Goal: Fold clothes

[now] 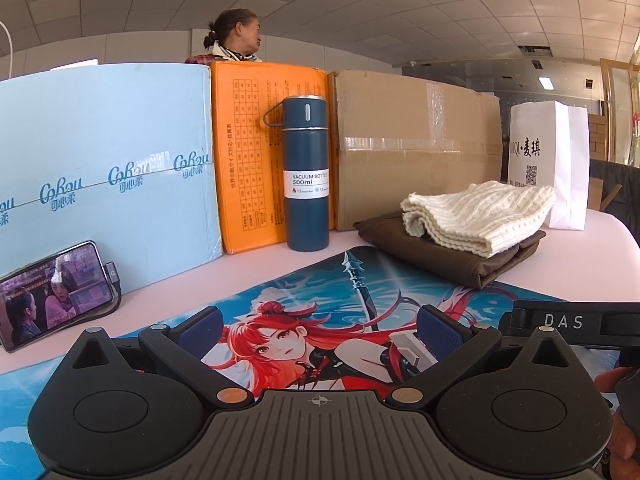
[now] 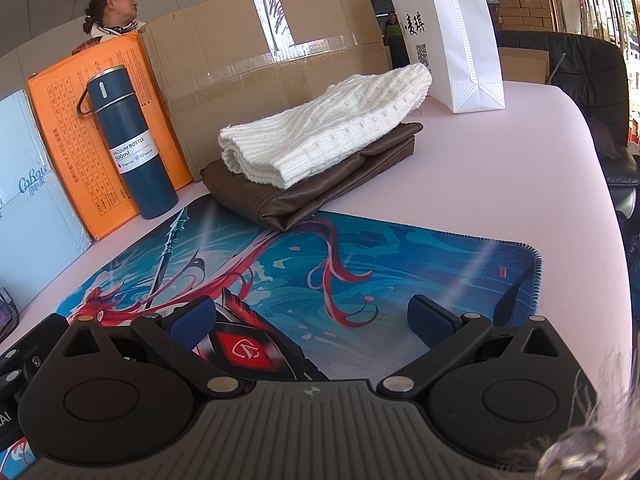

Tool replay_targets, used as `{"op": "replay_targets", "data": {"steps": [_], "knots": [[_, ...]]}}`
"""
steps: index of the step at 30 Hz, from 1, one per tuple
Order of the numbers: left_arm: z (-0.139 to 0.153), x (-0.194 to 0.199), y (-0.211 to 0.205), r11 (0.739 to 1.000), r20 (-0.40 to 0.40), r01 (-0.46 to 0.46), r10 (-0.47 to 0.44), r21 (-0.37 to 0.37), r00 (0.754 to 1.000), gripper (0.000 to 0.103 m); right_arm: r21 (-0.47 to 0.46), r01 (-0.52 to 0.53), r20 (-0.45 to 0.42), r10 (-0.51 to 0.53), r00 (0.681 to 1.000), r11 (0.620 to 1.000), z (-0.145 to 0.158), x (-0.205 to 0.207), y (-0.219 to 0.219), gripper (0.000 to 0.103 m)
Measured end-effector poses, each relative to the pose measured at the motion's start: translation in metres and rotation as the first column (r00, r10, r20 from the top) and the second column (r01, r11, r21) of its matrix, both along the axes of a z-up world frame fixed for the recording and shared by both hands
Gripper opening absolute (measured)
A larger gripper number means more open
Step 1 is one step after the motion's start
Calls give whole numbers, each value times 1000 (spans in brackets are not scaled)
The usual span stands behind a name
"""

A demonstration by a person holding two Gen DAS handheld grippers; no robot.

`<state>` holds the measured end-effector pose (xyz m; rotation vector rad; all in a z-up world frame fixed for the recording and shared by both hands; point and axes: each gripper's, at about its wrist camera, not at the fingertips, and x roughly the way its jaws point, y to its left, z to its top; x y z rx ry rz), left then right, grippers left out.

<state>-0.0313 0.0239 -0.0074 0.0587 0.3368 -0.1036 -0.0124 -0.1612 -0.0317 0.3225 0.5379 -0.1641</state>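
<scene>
Toward the far edge of the pale pink tabletop [image 2: 520, 168], cream ribbed knit sweater [image 2: 324, 128] lies folded atop folded brown leather-look garment [image 2: 320, 188]. Left gripper [image 1: 320, 330], right gripper [image 2: 316, 322]: wide, empty. Judgement: between garments; next needs an unfolded piece

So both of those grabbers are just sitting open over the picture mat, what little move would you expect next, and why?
Probably the right gripper reaching forward to the folded white knitted sweater. It lies on top of the folded brown leather-like garment, so it comes off first. Both grippers, the left gripper too, are open and hold nothing above the blue illustrated desk mat.
</scene>
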Motion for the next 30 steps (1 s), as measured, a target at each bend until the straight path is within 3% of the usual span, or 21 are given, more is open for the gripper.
{"op": "replay_targets", "data": {"steps": [30], "knots": [[0,0,-1,1000,-7,4,-4,4,1000,103,-2,-1,-1,1,1000,1000,0,0,0,103]]}}
